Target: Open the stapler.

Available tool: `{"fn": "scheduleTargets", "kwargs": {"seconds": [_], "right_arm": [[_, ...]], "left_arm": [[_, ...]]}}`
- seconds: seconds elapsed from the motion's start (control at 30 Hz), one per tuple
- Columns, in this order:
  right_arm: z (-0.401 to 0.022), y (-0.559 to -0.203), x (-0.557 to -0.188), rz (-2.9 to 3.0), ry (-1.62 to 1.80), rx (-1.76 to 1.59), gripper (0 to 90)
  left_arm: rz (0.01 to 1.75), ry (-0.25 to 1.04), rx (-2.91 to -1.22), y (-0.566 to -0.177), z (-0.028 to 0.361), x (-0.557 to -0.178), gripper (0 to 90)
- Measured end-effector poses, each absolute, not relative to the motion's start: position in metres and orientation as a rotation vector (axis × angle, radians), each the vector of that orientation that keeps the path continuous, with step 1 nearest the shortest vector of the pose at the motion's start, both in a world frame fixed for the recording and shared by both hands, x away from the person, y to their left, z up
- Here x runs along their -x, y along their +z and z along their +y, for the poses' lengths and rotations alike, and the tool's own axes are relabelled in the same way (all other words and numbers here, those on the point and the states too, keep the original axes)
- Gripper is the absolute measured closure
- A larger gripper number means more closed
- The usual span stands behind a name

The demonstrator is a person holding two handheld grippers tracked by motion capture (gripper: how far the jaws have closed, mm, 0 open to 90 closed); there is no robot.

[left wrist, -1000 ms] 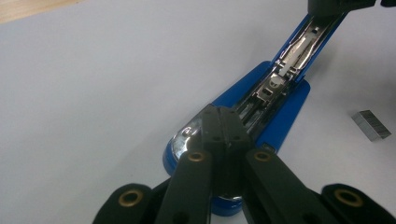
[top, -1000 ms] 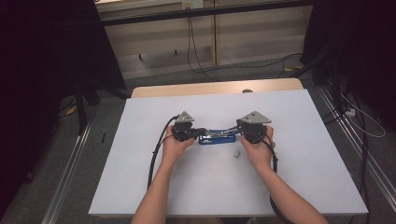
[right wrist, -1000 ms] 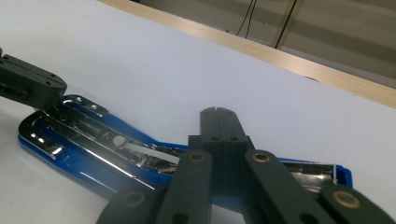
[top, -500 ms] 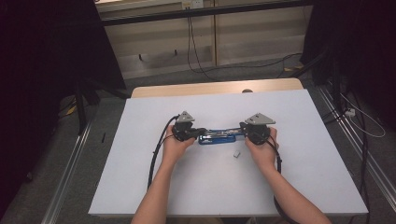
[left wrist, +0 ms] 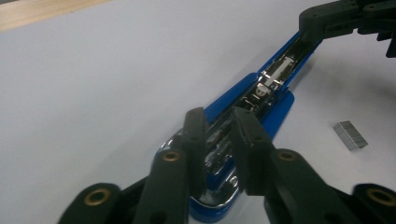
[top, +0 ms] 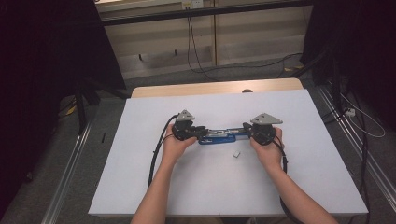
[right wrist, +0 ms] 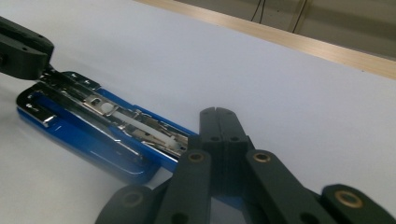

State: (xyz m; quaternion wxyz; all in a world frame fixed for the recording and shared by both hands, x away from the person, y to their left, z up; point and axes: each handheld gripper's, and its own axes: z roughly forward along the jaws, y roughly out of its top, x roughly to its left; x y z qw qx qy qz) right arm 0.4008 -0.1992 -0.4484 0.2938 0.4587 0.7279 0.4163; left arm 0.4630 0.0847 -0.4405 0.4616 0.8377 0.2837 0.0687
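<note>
A blue stapler (top: 217, 136) lies opened out flat on the white table, its chrome magazine (left wrist: 275, 79) facing up. My left gripper (top: 201, 132) is at its left end. Those jaws have just been opening and now stand a little apart (left wrist: 219, 121), with the stapler's chrome end in the gap between them. My right gripper (top: 245, 130) is at the stapler's other end (right wrist: 93, 121), its jaws shut tip to tip (right wrist: 218, 114). I cannot tell whether anything thin is pinched there. A small block of staples (top: 236, 154) lies loose just in front of the stapler.
The white table top (top: 303, 177) has a wooden strip (top: 215, 87) along its far edge. Black cables (top: 156, 154) trail from both grippers toward the near edge. Metal rails and dark curtains flank the table.
The right gripper has shifted slightly to the right along the stapler. The left hand has stayed in place.
</note>
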Motion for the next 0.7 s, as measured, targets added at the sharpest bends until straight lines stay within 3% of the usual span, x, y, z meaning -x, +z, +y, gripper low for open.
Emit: {"fn": "scheduleTargets", "kwargs": {"seconds": [0.2,0.27,0.33,0.7], "right_arm": [[-0.201,-0.447,-0.39,1.973,1.14,-1.203,79.8],[-0.203,-0.446,-0.385,1.988,1.144,-1.187,72.7],[-0.205,-0.445,-0.381,2.001,1.156,-1.18,65.9],[-0.206,-0.444,-0.353,2.079,1.168,-1.166,31.2]], "left_arm": [[0.727,0.167,-2.043,-0.435,0.085,-0.46,55.1],[0.762,0.222,-2.054,-0.432,0.085,-0.459,38.8],[0.763,0.193,-2.034,-0.43,0.088,-0.458,38.9],[0.777,0.251,-2.059,-0.416,0.093,-0.449,17.3]]}}
